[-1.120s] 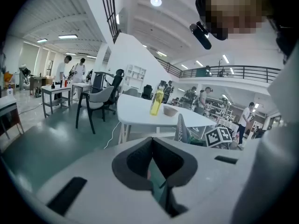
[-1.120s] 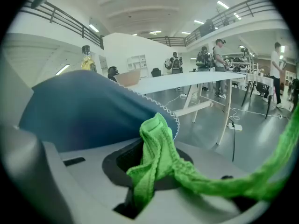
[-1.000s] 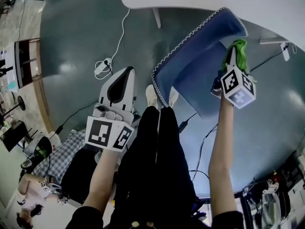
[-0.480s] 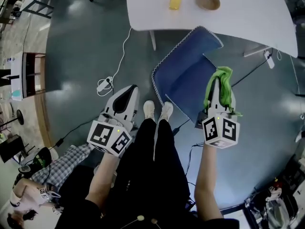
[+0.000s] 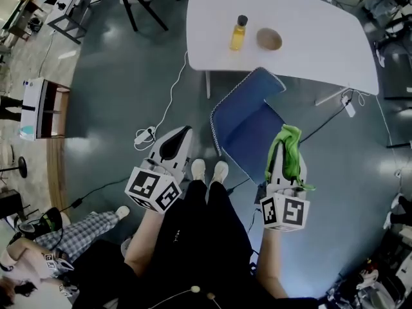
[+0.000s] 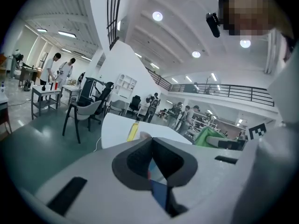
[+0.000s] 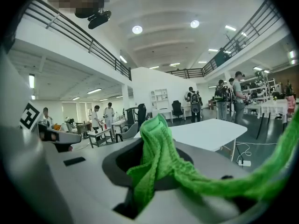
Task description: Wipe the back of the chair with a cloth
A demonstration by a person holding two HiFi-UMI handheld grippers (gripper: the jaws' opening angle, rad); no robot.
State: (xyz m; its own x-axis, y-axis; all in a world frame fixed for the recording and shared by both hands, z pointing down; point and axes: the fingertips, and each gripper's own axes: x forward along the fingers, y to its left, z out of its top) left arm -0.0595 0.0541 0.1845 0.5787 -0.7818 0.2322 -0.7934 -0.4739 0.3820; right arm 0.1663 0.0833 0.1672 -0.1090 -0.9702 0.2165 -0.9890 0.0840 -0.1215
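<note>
I have right gripper (image 5: 283, 144) clamped on green cloth (image 7: 156, 158), near blue chair (image 5: 248, 124), apart. Left gripper (image 5: 182, 132) jaws together, empty. Wiping looks unstarted.

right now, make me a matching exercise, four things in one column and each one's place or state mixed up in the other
Things:
1. green cloth
2. yellow bottle
3. blue chair
4. left gripper

Place or state:
A. standing on the white table, left of the bowl
B. shut, with nothing in it
C. clamped in the right gripper
D. on the floor between the table and the person's shoes

Pairs: 1-C, 2-A, 3-D, 4-B
</note>
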